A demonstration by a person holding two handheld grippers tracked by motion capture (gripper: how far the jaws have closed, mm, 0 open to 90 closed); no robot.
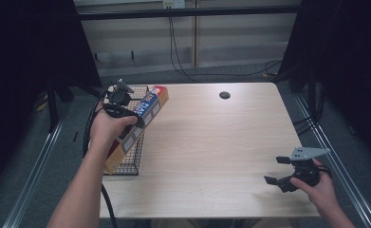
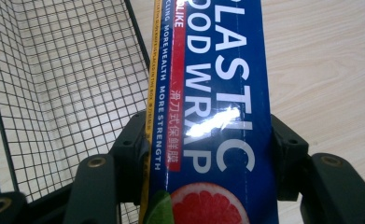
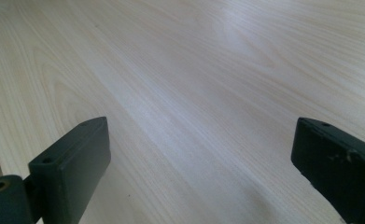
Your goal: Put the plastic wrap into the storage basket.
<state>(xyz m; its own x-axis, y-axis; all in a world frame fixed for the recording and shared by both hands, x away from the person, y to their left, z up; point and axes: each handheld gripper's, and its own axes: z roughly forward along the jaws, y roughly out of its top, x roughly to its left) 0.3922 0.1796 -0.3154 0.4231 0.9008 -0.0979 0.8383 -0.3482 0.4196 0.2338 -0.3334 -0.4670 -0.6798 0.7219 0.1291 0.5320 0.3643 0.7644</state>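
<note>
Table [image 1: 211,142]: pale wood-grain top, rounded far corners, a dark round hole [image 1: 225,95] near the far edge, right of centre.
Floor [image 1: 31,156]: grey carpet, around the table on all visible sides.
Rails [image 1: 337,156]: metal strips on the floor, one beside each side edge of the table.
Wall [image 1: 240,38]: beige panels beyond the far edge, with a dark horizontal bar [image 1: 188,13] across the top.
Cables [image 1: 176,52]: black, hanging down the wall and trailing along the floor to the right.
Curtains [image 1: 26,52]: black, at left and right.
Light: dim, even.
</note>
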